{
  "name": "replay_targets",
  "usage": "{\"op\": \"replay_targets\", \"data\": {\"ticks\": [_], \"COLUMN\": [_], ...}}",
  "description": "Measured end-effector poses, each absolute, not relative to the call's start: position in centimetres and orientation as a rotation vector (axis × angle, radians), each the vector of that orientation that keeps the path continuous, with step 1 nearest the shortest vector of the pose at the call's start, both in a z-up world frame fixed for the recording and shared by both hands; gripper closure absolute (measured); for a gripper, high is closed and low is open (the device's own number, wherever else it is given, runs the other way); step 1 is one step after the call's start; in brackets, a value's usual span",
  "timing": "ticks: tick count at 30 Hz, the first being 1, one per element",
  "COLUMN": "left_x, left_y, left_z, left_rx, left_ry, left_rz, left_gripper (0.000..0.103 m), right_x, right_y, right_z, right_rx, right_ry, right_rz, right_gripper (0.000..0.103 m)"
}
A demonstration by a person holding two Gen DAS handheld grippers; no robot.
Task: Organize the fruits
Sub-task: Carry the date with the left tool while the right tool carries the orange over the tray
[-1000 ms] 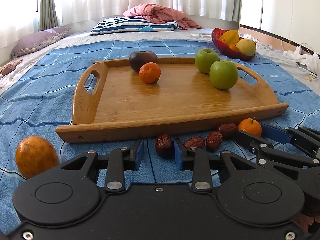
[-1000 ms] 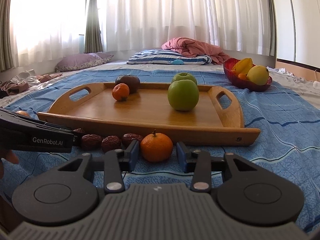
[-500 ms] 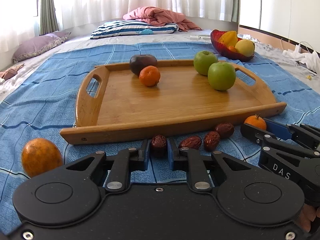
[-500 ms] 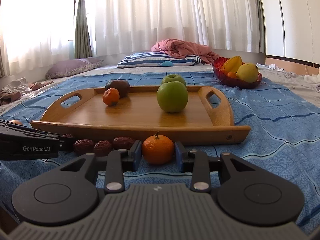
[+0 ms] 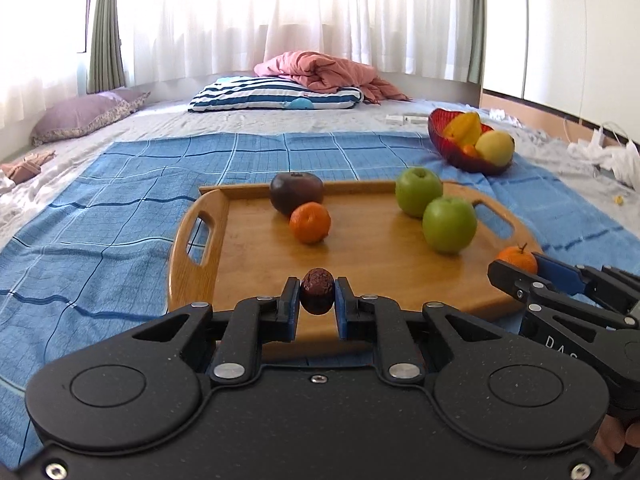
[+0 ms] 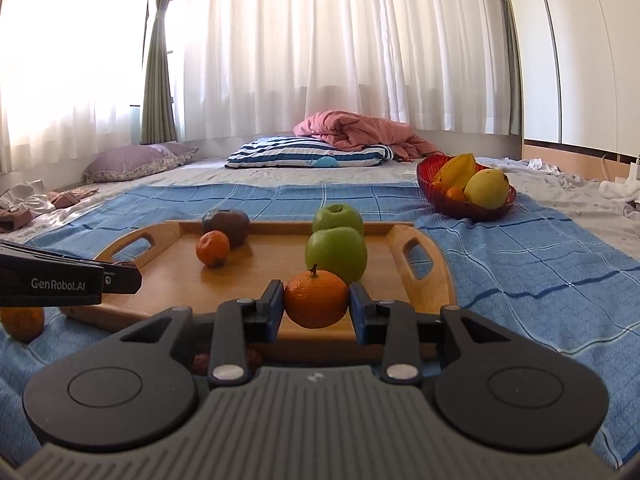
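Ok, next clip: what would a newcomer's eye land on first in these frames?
Probably both grippers holding fruit at once: the left gripper pinches a wrinkled red date, and the right gripper clamps a stemmed orange, both near the front edge of the wooden tray. On it sit two green apples, a small orange and a dark fruit.

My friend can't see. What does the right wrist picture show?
The right gripper squeezes a small orange above a wooden tray. On the tray sit two green apples, another orange and a dark fruit.
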State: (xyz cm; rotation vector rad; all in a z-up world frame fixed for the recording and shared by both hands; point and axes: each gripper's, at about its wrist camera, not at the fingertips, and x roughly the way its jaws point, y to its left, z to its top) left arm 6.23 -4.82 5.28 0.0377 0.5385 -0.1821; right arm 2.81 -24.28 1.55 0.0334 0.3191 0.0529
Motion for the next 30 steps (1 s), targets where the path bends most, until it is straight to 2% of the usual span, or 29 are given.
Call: {"op": "replay_targets", "data": {"ticks": [17,30], "left_x": [12.8,14.3], "left_y": [-5.1,-5.6], "left_z": [3.9,2.6], "left_rx": [-0.054,-0.056], "left_ry": [0.598,0.625], "left_rz": [-0.183,-0.184], "left_gripper": [0.086,0.086], "right_x": [8.1,8.9], "right_y": [-24.9,-25.2], "right_z": [0.6,-0.4], "right_rx": [0.081,0.106], "right_ry": [0.409,0.447], "right_rz": [-0.01,-0.014], "right_gripper": [0.064,0.064]}}
